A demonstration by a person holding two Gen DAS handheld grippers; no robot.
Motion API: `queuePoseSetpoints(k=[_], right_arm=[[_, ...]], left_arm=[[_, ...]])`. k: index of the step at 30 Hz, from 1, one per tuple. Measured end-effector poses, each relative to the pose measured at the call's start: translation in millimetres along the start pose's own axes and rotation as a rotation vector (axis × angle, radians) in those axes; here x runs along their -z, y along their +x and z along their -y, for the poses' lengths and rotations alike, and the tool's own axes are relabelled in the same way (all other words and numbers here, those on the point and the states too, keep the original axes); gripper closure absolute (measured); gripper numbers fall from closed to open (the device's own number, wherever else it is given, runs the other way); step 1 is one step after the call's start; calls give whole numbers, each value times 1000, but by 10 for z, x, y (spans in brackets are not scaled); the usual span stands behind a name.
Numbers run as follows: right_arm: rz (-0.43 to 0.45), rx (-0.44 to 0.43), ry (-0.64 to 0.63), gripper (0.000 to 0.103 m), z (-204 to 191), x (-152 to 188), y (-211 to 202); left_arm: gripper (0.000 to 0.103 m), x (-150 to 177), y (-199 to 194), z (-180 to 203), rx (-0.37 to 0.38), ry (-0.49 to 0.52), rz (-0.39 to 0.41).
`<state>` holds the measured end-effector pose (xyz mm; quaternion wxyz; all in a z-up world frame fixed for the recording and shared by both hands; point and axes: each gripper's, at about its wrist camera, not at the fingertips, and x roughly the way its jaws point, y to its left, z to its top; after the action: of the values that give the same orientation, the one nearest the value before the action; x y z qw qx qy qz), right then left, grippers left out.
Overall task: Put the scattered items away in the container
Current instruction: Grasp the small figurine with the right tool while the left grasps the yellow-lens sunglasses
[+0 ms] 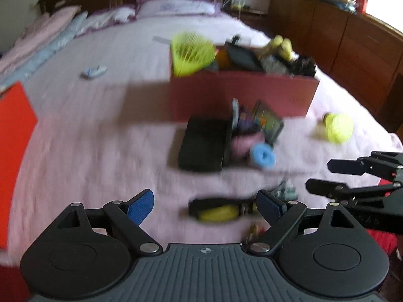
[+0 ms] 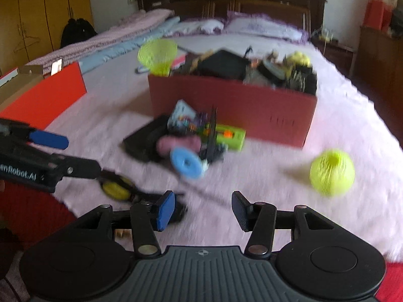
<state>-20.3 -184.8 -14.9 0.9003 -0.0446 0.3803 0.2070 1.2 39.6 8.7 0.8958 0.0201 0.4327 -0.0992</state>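
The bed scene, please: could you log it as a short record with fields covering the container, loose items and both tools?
surface: pink bedspread
container: red box, already piled with items
loose heap: black case, blue ring and small bits, in front of the box
stray: yellow-green ball, right of the heap
near edge: black and yellow item
left tool: open, empty
right tool: open, empty

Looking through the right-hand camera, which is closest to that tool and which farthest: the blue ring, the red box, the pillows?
From the right tool:
1. Blue ring, just ahead on the pink bedspread, slightly to the left.
2. Red box, mid-bed behind the ring and its pile of clutter, already full of things.
3. Pillows, far back against the headboard.
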Motion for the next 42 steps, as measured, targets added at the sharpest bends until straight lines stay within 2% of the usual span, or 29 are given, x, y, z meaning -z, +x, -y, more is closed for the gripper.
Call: queuePoseSetpoints(k=[3, 5, 9, 15, 17, 19, 21, 26, 29, 32, 38, 42], right_arm=[[-33, -29, -12, 49, -89, 115, -5], [-49, -98, -34, 47, -169, 149, -2], [-81, -189, -97, 44, -395, 125, 78], [-130, -262, -118, 44, -659, 44, 267], [-145, -254, -124, 45, -702, 40, 308], [-162, -226, -142, 53, -737, 58, 351], [-163, -207, -167, 53, -759, 103, 365], [-137, -198, -186, 58, -737, 137, 277], [-110, -168, -189, 62, -651, 129, 158], [-86, -107, -126, 61, -429, 138, 16], [-91, 60, -15, 61, 49, 285, -129], [-119, 99, 42, 61, 223, 377, -97]], left_arm=[[14, 126, -14, -64, -14, -25, -17], [14, 174, -25, -119, -25, -38, -18], [14, 214, -32, -192, -50, -58, -18], [13, 254, -77, -242, -74, -53, -6], [13, 252, -63, -273, -80, -61, -6], [13, 247, -54, -291, -77, -73, -7], [13, 239, -43, -293, -71, -78, -7], [13, 210, 12, -198, -82, -24, -14], [13, 171, 36, -26, -102, 79, -8], [13, 123, 75, 166, -91, 184, 14], [13, 72, 327, 518, -104, 361, 56], [21, 118, 493, 662, -81, 463, 33]])
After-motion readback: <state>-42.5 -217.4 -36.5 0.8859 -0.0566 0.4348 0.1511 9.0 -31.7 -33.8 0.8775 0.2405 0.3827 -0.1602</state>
